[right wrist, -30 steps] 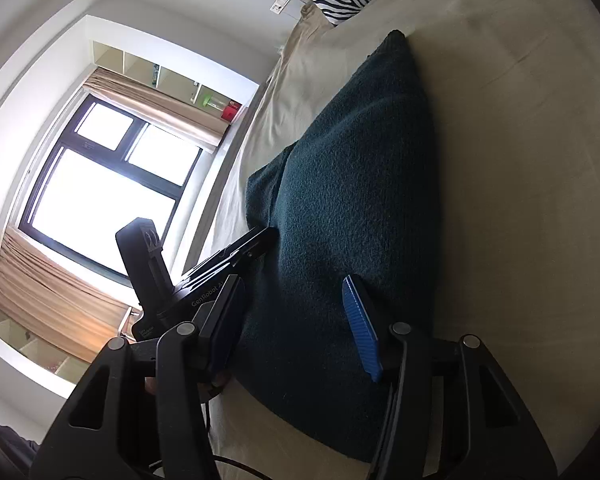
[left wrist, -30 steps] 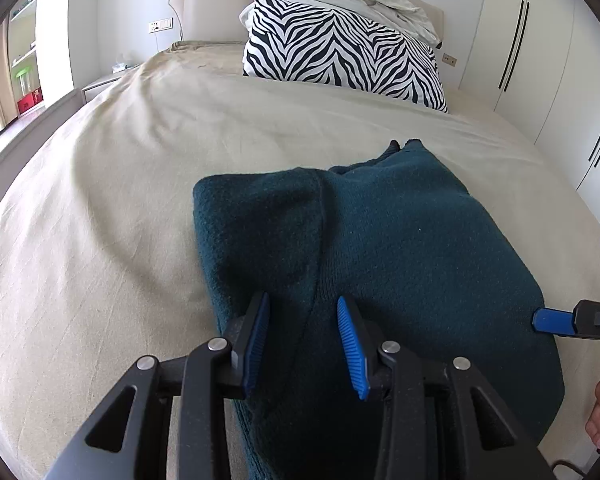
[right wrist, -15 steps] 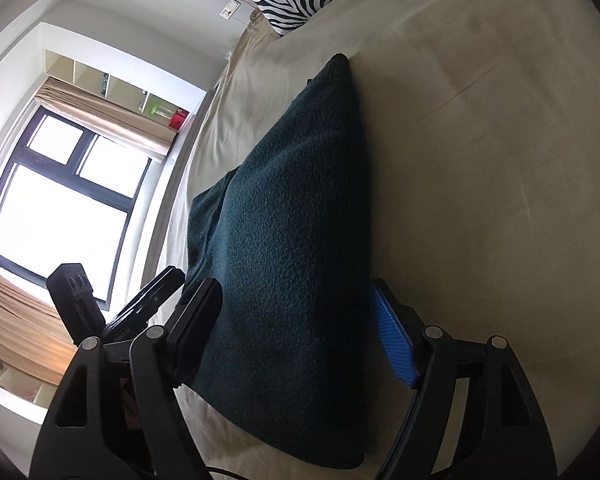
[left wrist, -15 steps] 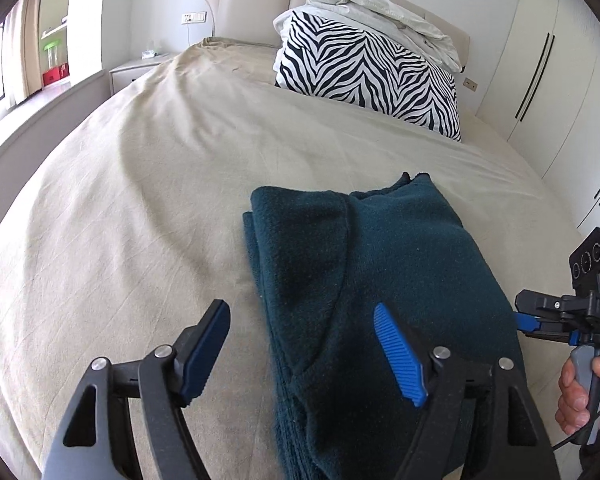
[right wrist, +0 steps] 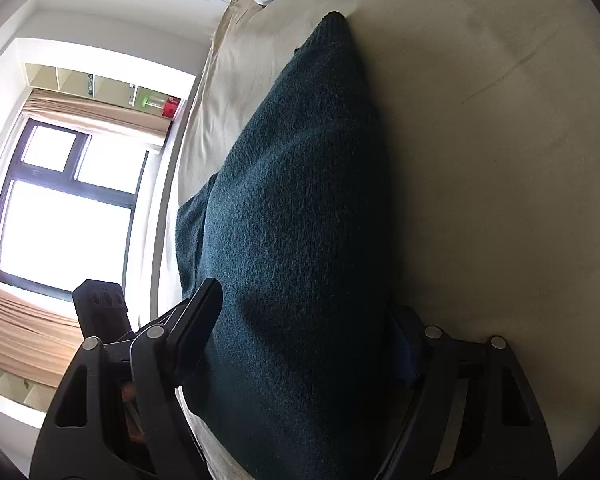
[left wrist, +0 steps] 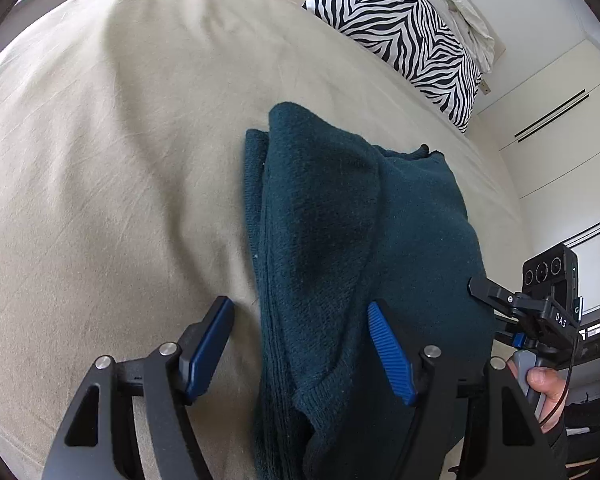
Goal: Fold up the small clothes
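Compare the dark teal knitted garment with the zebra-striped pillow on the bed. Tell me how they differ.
The dark teal knitted garment is one plain colour; the zebra-striped pillow is black and white.
The garment lies folded low on the beige bedsheet, close to the grippers; the pillow sits plump at the far end of the bed.
The garment's top is bare; crumpled pale bedding lies on the pillow.
Both are soft textiles resting on the same bed.
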Available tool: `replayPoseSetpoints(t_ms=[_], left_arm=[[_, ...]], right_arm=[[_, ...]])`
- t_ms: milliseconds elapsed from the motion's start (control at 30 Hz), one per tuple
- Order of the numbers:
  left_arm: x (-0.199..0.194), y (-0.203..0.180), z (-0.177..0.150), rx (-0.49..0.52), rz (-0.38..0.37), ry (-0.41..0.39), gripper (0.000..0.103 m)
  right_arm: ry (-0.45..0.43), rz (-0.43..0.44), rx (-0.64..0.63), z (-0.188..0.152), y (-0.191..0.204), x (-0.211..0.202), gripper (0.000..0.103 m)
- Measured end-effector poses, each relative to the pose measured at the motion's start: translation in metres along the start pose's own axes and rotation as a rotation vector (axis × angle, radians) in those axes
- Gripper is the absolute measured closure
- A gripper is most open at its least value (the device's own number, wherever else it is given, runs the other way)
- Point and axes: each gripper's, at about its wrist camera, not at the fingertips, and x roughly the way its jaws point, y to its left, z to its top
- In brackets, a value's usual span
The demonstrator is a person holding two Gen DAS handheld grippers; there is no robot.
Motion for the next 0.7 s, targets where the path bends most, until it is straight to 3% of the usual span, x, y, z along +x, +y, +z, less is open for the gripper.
replayPoseSetpoints(t_ms=[67, 100, 233, 433, 567, 700], left_arm=[[0.005, -0.005, 0.003, 0.005, 0.006, 0.012, 0.042], [0.008, -0.006, 0.004, -0.007, -0.020, 0.028, 0.056], [0.009, -0.012, 0.003, -0.010, -0.021, 0.021, 0.070], [-0.009, -0.031, 0.002, 0.003, -0.031, -0.034, 0.076], [-0.022, -0.074, 0.003, 0.078, -0.047, -0.075, 0.076], [-0.019, -0.109, 0.006, 0.113, -0.078, -0.075, 0.076]], right_arm=[[-0.004, -0.063, -0.050, -0.001, 0.007, 0.003, 0.044], [-0.011, -0.078, -0.062, -0.002, 0.010, 0.003, 0.048], [-0.048, -0.087, -0.085, -0.007, 0.012, -0.004, 0.059], [-0.111, -0.106, -0.195, -0.015, 0.041, -0.029, 0.065], [-0.157, -0.094, -0.236, -0.012, 0.053, -0.066, 0.065], [-0.171, -0.071, -0.206, -0.001, 0.040, -0.108, 0.065]])
